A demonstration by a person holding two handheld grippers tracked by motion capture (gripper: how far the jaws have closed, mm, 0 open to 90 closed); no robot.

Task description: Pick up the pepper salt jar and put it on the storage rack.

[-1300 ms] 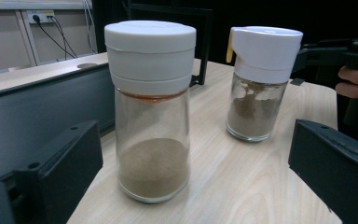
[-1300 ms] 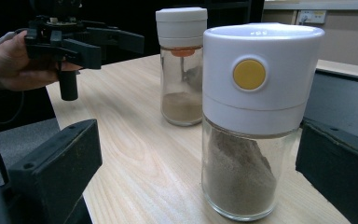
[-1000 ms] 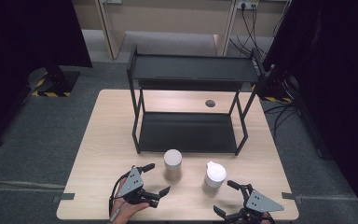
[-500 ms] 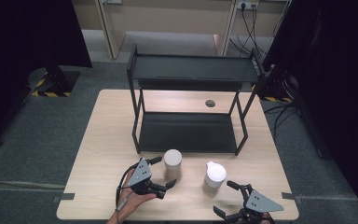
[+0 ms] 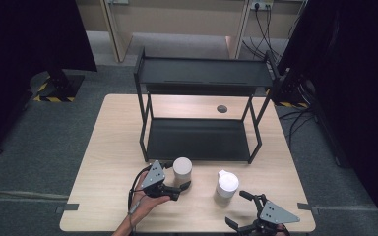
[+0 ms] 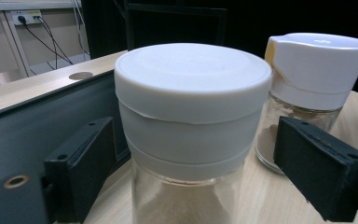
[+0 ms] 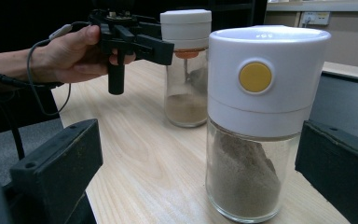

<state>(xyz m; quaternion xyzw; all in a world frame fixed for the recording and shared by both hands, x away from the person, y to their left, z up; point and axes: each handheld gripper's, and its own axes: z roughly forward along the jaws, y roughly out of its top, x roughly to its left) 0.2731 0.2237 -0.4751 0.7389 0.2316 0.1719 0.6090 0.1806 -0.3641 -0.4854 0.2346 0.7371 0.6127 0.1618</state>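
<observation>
A glass jar with a flat white lid (image 5: pixel 182 168) (image 6: pixel 193 116) (image 7: pixel 185 70), holding a little tan powder, stands near the table's front. My left gripper (image 5: pixel 179 177) (image 6: pixel 191 177) (image 7: pixel 170 46) reaches around it just under the lid. Its jaws have just been closing with the jar between them, and a narrow gap still shows at each pad. A second jar with a white dispenser cap and a yellow button (image 5: pixel 226 183) (image 6: pixel 314 88) (image 7: pixel 256 135) stands to its right. My right gripper (image 5: pixel 236 209) (image 7: pixel 200 182) rests open behind that jar, apart from it.
A black two-tier rack (image 5: pixel 202 73) stands on the middle and far part of the wooden table (image 5: pixel 113 147), just behind both jars. A round cable hole (image 5: pixel 221 108) lies behind the rack. A person's hand (image 7: pixel 70 53) holds the left gripper.
My left gripper has moved right, up to the flat-lidded jar, and its jaws have narrowed around it. The right gripper and both jars have stayed in place.
</observation>
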